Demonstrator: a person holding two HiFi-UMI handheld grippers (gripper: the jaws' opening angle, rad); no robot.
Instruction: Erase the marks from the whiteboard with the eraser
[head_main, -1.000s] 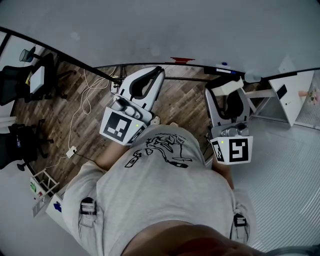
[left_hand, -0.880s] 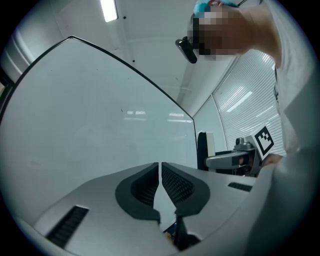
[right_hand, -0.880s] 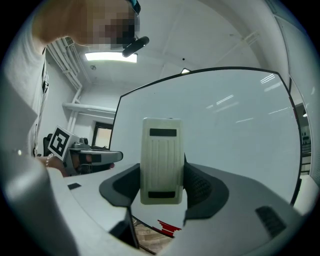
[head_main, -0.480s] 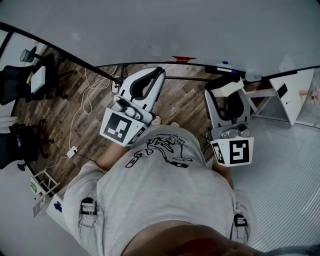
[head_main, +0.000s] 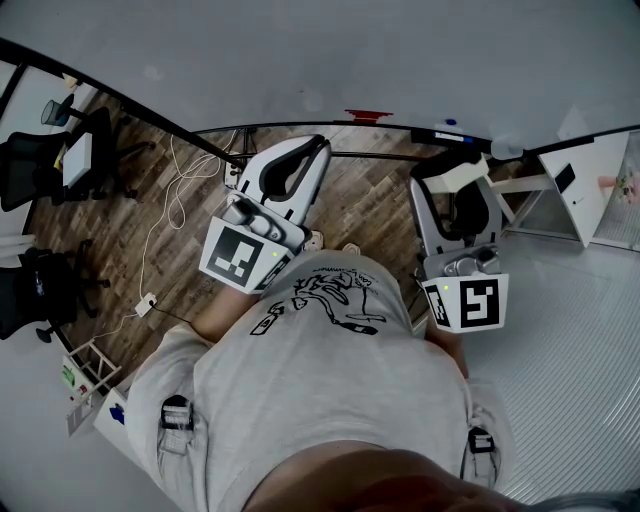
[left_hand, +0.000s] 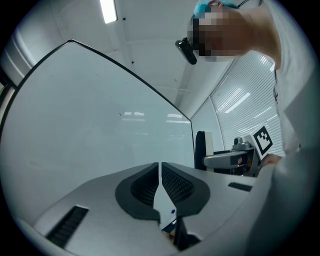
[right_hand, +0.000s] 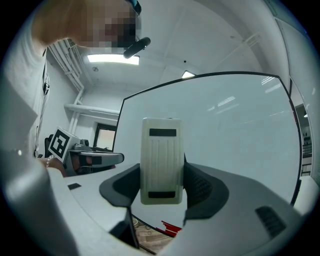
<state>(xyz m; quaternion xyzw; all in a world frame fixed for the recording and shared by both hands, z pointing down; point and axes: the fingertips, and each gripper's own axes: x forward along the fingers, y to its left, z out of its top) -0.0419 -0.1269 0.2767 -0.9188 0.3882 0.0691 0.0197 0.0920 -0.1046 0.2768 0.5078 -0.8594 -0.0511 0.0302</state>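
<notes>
Right gripper (right_hand: 161, 182) clamped the eraser (right_hand: 161, 150), poised in front of the whiteboard (right_hand: 230, 125). Left gripper (left_hand: 160, 172) was pinched together, empty. Approach step, I'd say. Next: press the eraser onto the red marks (right_hand: 169, 228) low on the board.

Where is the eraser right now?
The eraser is clamped between the fingers of the right gripper, in front of the whiteboard; the right gripper view shows a red mark below it.

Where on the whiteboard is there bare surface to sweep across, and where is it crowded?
Whiteboard is bare above and right of the eraser in the right claw; only red marks crowd its bottom edge.
</notes>
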